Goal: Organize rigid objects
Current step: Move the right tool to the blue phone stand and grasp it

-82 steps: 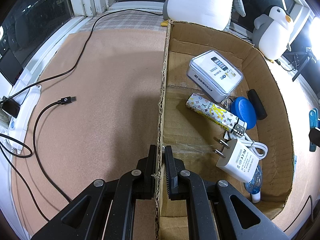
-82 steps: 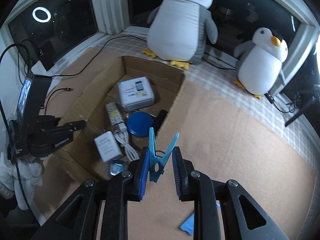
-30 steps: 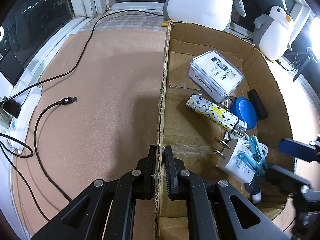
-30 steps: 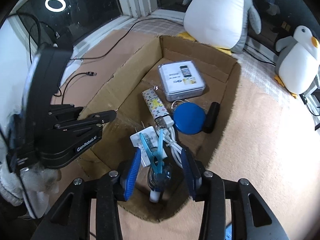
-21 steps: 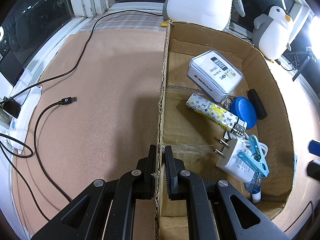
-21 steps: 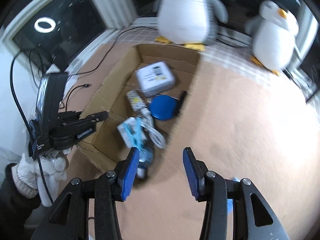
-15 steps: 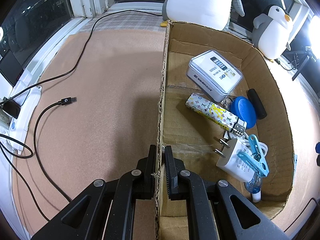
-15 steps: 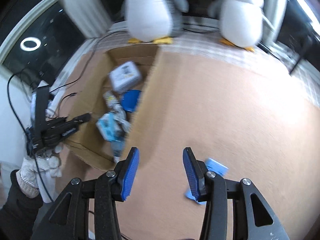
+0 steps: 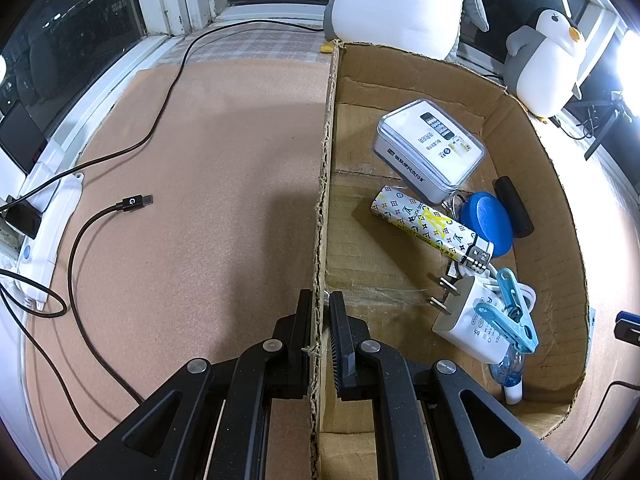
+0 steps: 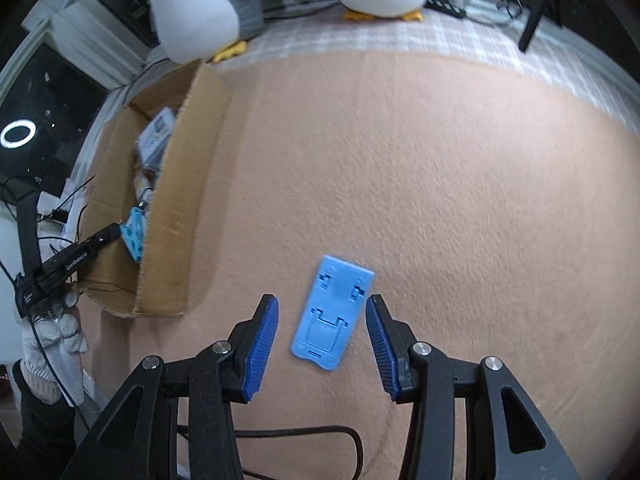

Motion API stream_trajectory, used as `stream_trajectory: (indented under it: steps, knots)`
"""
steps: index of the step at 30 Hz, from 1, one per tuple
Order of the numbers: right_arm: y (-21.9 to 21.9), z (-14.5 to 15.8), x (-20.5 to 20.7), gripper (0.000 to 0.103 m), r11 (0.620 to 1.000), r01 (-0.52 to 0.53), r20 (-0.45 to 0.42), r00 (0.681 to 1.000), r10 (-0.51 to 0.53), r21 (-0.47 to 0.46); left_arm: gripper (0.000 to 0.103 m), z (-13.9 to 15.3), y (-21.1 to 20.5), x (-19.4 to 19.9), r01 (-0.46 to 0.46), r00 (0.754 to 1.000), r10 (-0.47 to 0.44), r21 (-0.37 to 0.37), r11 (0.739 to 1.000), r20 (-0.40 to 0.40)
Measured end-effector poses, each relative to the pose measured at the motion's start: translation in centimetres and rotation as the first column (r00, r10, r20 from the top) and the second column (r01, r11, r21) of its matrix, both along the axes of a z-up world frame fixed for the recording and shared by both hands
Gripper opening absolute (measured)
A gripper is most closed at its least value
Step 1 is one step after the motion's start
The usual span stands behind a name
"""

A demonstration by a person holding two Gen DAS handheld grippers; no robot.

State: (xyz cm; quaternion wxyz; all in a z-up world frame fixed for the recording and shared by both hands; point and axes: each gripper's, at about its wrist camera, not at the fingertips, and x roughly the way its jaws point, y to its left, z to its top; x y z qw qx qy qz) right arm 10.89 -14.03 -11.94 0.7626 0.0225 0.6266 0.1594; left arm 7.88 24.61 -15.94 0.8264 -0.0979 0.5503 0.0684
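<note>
The right hand-held gripper (image 10: 320,338) points down at the tan mat (image 10: 460,168), its blue-padded jaws spread wide with a flat blue phone stand (image 10: 331,313) lying on the mat between them; neither pad touches it. The stand lies near the cardboard box (image 10: 176,216) but outside it.

The left hand-held gripper (image 9: 320,336) reaches forward level, jaws pinched onto the box's left wall (image 9: 322,200) at its top edge. A white-gloved hand (image 10: 56,332) carries this tool in the right wrist view.

Inside the box, a light blue clothespin (image 9: 512,312) rests on a white charger plug (image 9: 468,320), whose cable (image 9: 528,292) coils beside it. Under the plug's near end lies a small clear blue item (image 9: 506,372), perhaps a spray bottle. Farther back are a patterned lighter (image 9: 428,228), a round blue disc (image 9: 486,222), a black cylinder (image 9: 514,208) and a clear-cased white box (image 9: 430,150). Two plush penguins (image 9: 540,64) sit beyond the box. A black USB cable (image 9: 100,216) trails across the mat to the left.
</note>
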Motion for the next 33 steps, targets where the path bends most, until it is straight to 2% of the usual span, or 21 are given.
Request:
stream_trajectory:
  steps: [12,17,25,29,33]
  knots:
    - [-1.3,-4.3,0.8,0.042,0.994,0.096,-0.203,0.976,-0.082,0.058,0.007,0.0,-0.1,0.0,-0.002,1.0,0.002,-0.003,1.0,0.0]
    - [-1.2,-4.5,0.8,0.043,0.992,0.113,-0.215,0.972,-0.099,0.054,0.007,-0.1,-0.2,0.0,-0.003,1.0,0.003,-0.004,1.0,0.001]
    - [2.0,-4.2,1.3,0.046,0.998,0.048,-0.162,0.985,-0.052,-0.027,0.007,-0.1,-0.3,0.0,-0.005,1.0,0.005,-0.01,1.0,0.003]
    - [4.3,-4.2,0.7,0.046,0.992,-0.034,-0.104,0.994,0.021,-0.125,0.007,-0.1,-0.2,0.0,-0.006,1.0,0.006,-0.015,1.0,0.004]
    - [6.7,-4.4,-0.5,0.046,0.96,-0.13,-0.033,0.992,0.126,-0.25,0.007,-0.1,0.0,-0.1,-0.006,1.0,0.006,-0.018,1.0,0.006]
